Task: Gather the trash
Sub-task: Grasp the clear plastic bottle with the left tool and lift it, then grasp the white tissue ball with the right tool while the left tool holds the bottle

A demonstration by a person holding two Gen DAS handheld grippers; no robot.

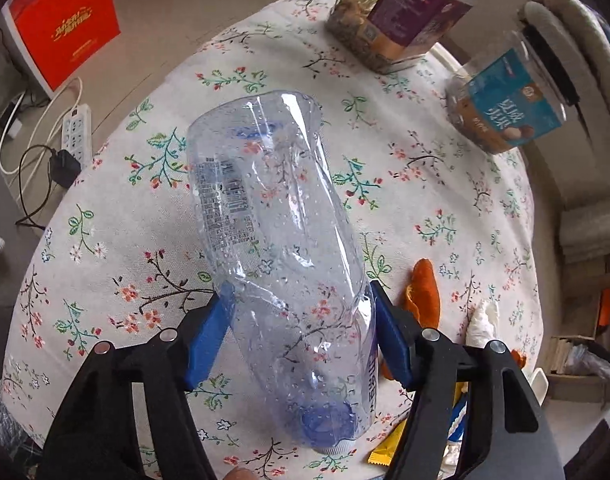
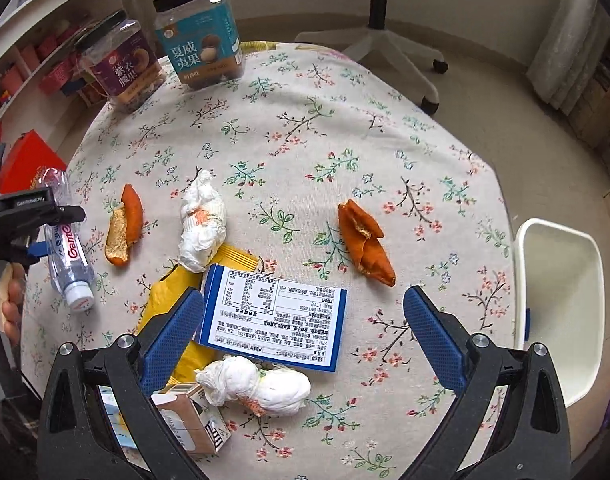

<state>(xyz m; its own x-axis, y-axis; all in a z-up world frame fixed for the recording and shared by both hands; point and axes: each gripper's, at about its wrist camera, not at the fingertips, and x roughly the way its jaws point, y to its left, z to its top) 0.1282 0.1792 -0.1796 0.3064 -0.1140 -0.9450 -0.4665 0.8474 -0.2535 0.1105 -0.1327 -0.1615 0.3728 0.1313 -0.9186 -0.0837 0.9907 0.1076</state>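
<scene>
My left gripper (image 1: pixel 301 300) is shut on a crumpled clear plastic bottle (image 1: pixel 273 220); both blue pads press its dented sides near the cap end. In the right wrist view the bottle (image 2: pixel 67 240) tilts cap-down at the table's left edge. My right gripper (image 2: pixel 305 300) stands open above a blue-and-white printed packet (image 2: pixel 277 320), touching nothing. Around it on the floral tablecloth (image 2: pixel 345 140) lie two orange peels (image 2: pixel 125 232) (image 2: pixel 365 244), two wadded tissues (image 2: pixel 201 224) (image 2: pixel 257 388), a yellow wrapper (image 2: pixel 161 300) and a small carton (image 2: pixel 189 420).
Two lidded snack jars (image 2: pixel 121 64) (image 2: pixel 201 36) stand at the table's far edge. A white bin (image 2: pixel 557 280) sits beside the table on the right. An office chair base (image 2: pixel 385 40) is beyond. A red box (image 1: pixel 65 20) and power strip (image 1: pixel 79 132) lie on the floor.
</scene>
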